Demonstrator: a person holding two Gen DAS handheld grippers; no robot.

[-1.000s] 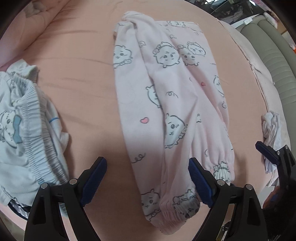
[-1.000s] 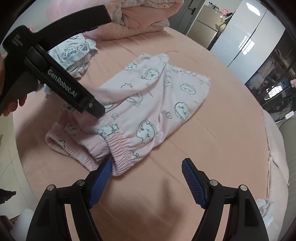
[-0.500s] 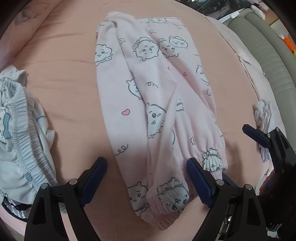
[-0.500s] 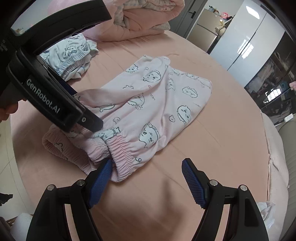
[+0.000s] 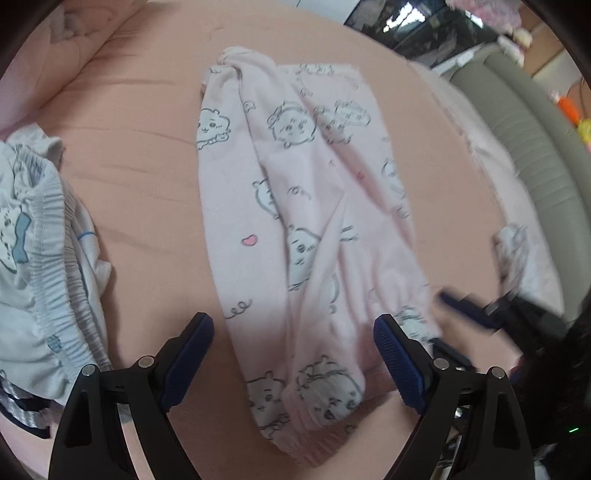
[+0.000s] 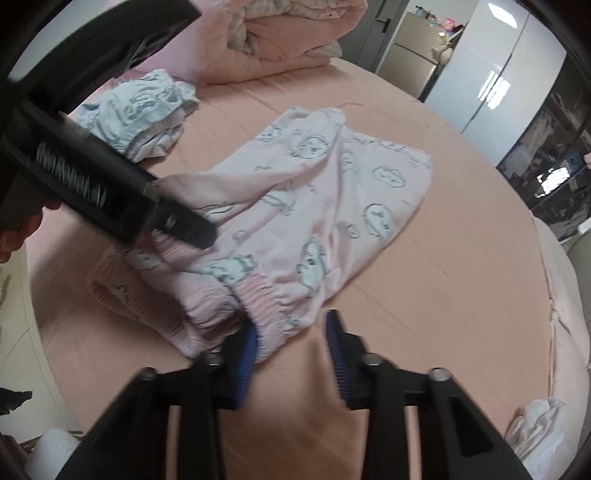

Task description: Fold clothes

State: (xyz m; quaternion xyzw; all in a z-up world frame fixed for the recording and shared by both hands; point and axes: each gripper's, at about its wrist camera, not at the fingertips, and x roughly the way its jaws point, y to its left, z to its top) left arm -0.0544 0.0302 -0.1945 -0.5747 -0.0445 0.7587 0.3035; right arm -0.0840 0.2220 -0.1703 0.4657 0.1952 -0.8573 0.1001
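Pink pajama pants (image 5: 295,221), cartoon-face print, folded lengthwise: laid flat across the middle of the pink bed (image 5: 147,177), waistband end toward the far edge, elastic cuffs (image 6: 266,295) toward the near edge.

Left gripper (image 5: 293,354): jaws spread wide, released, nothing clasped; poised over the cuff end of the pants, the lower leg lying between the two blue pads without contact. In the right wrist view, its black body (image 6: 110,199) slanting across the left side above the cuffs.

Right gripper (image 6: 291,350): jaws closing, motion-blurred; one ruffled cuff between the blue pads, left pad at the cuff's edge, right pad apart from the fabric; grip not yet seated.

Light blue garment (image 5: 37,266), gathered elastic band, printed: bunched near the left edge of the bed, well apart from the pants.

Pink quilt (image 6: 288,33), rolled: at the far edge of the bed.

White cloth (image 6: 535,424), crumpled: at the right edge of the bed.

Grey padded headboard (image 5: 524,147): beyond the right edge.

White cabinet (image 6: 491,66): background, beyond the far edge.
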